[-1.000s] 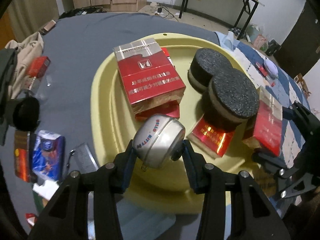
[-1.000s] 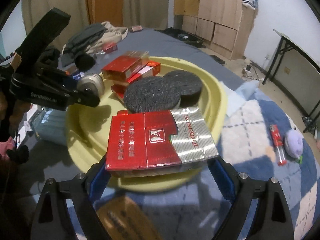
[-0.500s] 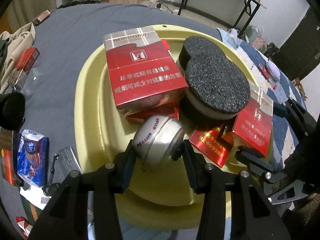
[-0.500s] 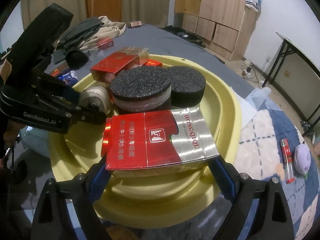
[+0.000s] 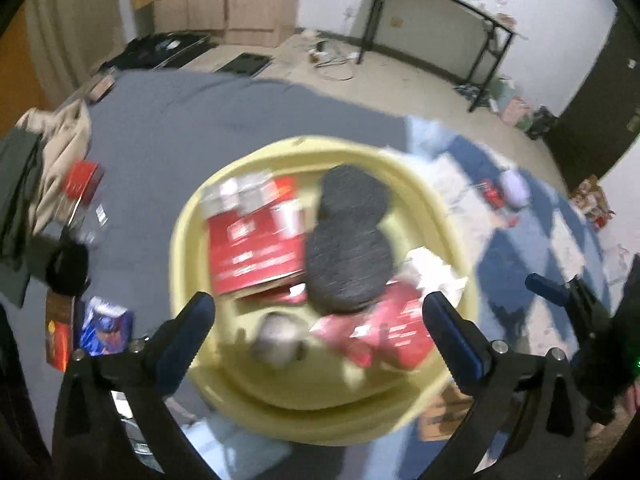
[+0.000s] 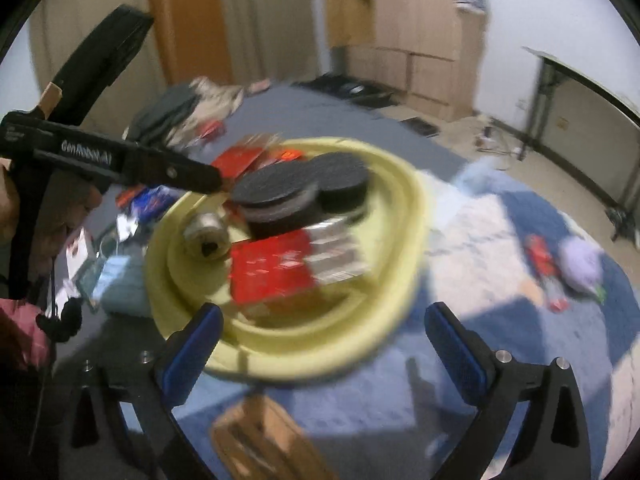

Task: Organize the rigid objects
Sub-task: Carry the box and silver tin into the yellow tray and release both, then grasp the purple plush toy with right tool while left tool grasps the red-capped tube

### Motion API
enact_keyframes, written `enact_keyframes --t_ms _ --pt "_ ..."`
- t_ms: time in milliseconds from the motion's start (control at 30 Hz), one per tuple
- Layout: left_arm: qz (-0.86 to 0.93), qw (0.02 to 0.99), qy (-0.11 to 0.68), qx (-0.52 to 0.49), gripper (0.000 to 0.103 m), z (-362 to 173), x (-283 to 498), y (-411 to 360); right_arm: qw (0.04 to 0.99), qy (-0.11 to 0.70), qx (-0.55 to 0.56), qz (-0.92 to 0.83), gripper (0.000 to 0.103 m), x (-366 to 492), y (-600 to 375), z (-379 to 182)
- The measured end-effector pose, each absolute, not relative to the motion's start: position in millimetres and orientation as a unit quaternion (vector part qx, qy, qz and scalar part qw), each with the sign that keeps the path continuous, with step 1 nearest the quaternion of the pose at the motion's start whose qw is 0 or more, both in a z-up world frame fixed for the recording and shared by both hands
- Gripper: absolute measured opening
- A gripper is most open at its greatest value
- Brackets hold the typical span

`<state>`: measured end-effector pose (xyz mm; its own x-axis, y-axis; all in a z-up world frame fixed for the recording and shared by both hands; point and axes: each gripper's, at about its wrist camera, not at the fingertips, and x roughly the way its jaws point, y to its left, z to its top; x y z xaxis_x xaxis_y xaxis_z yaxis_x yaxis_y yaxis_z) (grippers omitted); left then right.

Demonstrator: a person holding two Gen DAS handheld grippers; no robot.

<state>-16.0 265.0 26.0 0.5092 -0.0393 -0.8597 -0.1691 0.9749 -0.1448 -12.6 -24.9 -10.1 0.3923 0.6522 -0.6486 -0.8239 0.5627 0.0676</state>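
My left gripper [image 5: 318, 316] and right gripper [image 6: 322, 328] both have their jaws opening wide, with nothing pressed between them. Below the left one, the silver ball [image 5: 278, 340] lies in the yellow basin [image 5: 180, 248] beside a red carton [image 6: 272, 270] and two black foam discs [image 5: 348, 256]. The basin sits on a grey bed [image 5: 180, 120].

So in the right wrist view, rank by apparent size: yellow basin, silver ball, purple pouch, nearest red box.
1. Yellow basin
2. Nearest red box
3. Silver ball and purple pouch: look alike, blurred, not ranked.
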Motion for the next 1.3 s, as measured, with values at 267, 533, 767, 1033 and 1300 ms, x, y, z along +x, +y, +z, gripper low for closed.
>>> enact_keyframes --t_ms 267,533,767,1033,1300 --pt "-0.019 0.871 0.484 -0.081 0.103 58.2 16.3 185.1 0.882 0.347 -0.049 0.315 0.103 37.2 -148.1 -18.6" --pt "-0.152 0.873 0.447 0.119 0.103 37.8 66.0 104.3 0.89 0.375 -0.013 0.259 0.103 114.0 -174.9 -10.5" --pt "-0.21 0.843 0.476 0.136 0.103 -1.7 125.5 62.8 0.871 0.395 -0.025 0.29 0.103 177.9 -143.4 2.6" --pt "-0.23 0.822 0.494 0.165 0.103 -41.7 161.1 32.0 0.848 0.431 -0.065 0.302 0.103 230.0 -116.9 -24.3" --pt "-0.224 0.819 0.507 0.145 0.1 -64.0 186.1 26.3 0.842 0.425 -0.102 0.316 0.093 242.0 -101.2 -40.7"
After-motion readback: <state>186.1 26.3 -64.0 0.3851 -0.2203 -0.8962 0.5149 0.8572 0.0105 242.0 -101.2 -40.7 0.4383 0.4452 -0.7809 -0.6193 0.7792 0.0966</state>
